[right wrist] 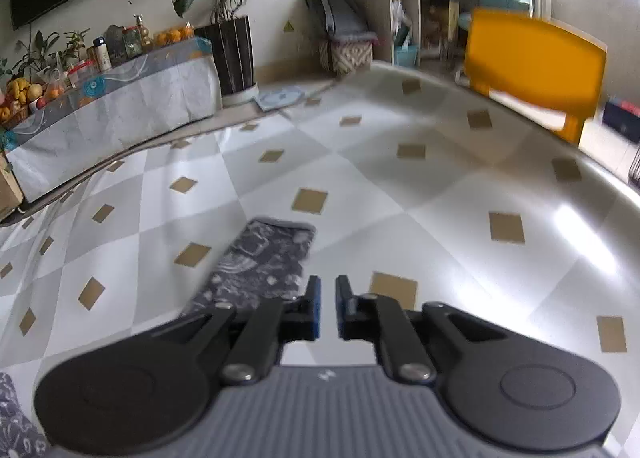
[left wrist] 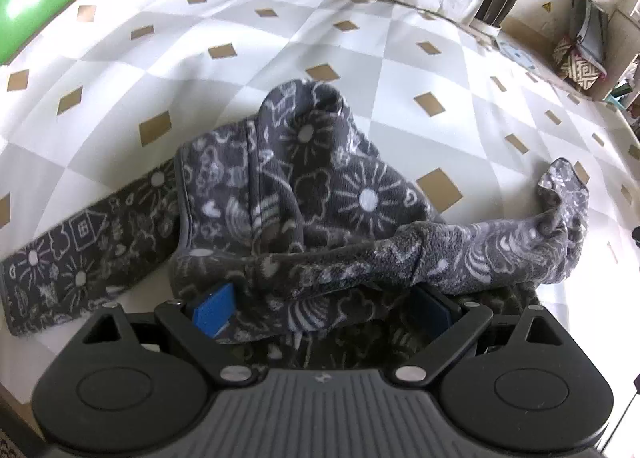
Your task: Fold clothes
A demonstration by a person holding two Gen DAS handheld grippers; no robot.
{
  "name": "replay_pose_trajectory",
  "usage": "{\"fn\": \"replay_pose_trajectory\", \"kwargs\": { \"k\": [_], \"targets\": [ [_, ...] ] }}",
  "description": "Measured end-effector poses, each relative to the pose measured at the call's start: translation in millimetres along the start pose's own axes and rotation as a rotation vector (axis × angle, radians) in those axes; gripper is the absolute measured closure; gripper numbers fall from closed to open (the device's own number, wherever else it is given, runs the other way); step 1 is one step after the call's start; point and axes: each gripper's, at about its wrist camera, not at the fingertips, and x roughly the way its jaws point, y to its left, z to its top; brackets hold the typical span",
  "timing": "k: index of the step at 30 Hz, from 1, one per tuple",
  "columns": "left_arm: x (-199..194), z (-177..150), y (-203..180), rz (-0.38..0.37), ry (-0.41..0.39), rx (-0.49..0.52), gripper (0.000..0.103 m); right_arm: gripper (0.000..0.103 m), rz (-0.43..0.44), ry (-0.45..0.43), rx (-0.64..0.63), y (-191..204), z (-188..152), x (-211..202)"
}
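The bench (left wrist: 360, 57) carries the grey patterned garment (left wrist: 312, 185), bunched near its front edge. The left tool (left wrist: 324, 314) stands spread, with fabric lying between its pads. The right tool (right wrist: 325, 308), nearly pressed together, holds nothing. Judged step: flattening; next, grip the sleeve (right wrist: 264, 258).

Left claw (left wrist: 322, 310) and right claw (right wrist: 327, 308): black linkage arms, blue pads, silver screws, ribbed grey housing

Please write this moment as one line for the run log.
task: fold clothes | left gripper: open over garment | right gripper: shut, empty, above sleeve | garment: bunched, unfolded
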Motion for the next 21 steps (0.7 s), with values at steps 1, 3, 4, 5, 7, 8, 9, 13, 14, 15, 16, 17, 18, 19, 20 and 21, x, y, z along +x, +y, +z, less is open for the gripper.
{"fn": "replay_pose_trajectory", "kwargs": {
  "k": [1, 3, 4, 5, 7, 8, 9, 13, 14, 15, 16, 17, 18, 19, 20, 21],
  "targets": [
    [1, 0, 0, -0.001, 0.007, -0.006, 0.009, 0.094, 0.024, 0.025, -0.002, -1, -1, 3],
    [3, 0, -1, 0.001, 0.016, -0.016, 0.009, 0.089, 0.073, 0.075, -0.007, -3, -5, 9],
    [4, -1, -2, 0.005, 0.018, -0.015, 0.009, 0.086, 0.098, 0.089, -0.013, 1, -6, 10],
    [5, -1, -3, 0.010, 0.020, -0.012, 0.009, 0.080, 0.123, 0.102, -0.018, 6, -8, 11],
    [6, -3, -6, 0.014, 0.023, -0.005, 0.009, 0.073, 0.172, 0.129, -0.030, 15, -12, 14],
    [6, -4, -7, 0.015, 0.023, -0.002, 0.009, 0.068, 0.197, 0.142, -0.036, 19, -13, 15],
    [7, -4, -7, 0.018, 0.024, 0.000, 0.009, 0.066, 0.221, 0.156, -0.042, 24, -15, 17],
    [8, -4, -6, 0.019, 0.030, -0.010, 0.009, 0.052, 0.295, 0.187, -0.076, 46, -21, 16],
    [8, -4, -5, 0.019, 0.030, -0.011, 0.009, 0.049, 0.311, 0.194, -0.087, 52, -23, 16],
    [8, -3, -5, 0.018, 0.030, -0.011, 0.009, 0.047, 0.316, 0.197, -0.104, 57, -24, 15],
    [8, -3, -5, 0.018, 0.030, -0.012, 0.009, 0.046, 0.319, 0.199, -0.122, 61, -26, 13],
    [8, -3, -5, 0.017, 0.031, -0.014, 0.009, 0.046, 0.322, 0.201, -0.145, 67, -29, 13],
    [8, -3, -5, 0.016, 0.032, -0.016, 0.009, 0.045, 0.325, 0.203, -0.169, 72, -32, 13],
    [8, -3, -5, 0.015, 0.032, -0.018, 0.009, 0.044, 0.330, 0.207, -0.182, 75, -34, 12],
    [8, -3, -5, 0.015, 0.034, -0.020, 0.009, 0.043, 0.332, 0.216, -0.198, 80, -37, 13],
    [9, -3, -5, 0.015, 0.035, -0.023, 0.009, 0.042, 0.335, 0.225, -0.214, 84, -40, 14]
  ]
}}
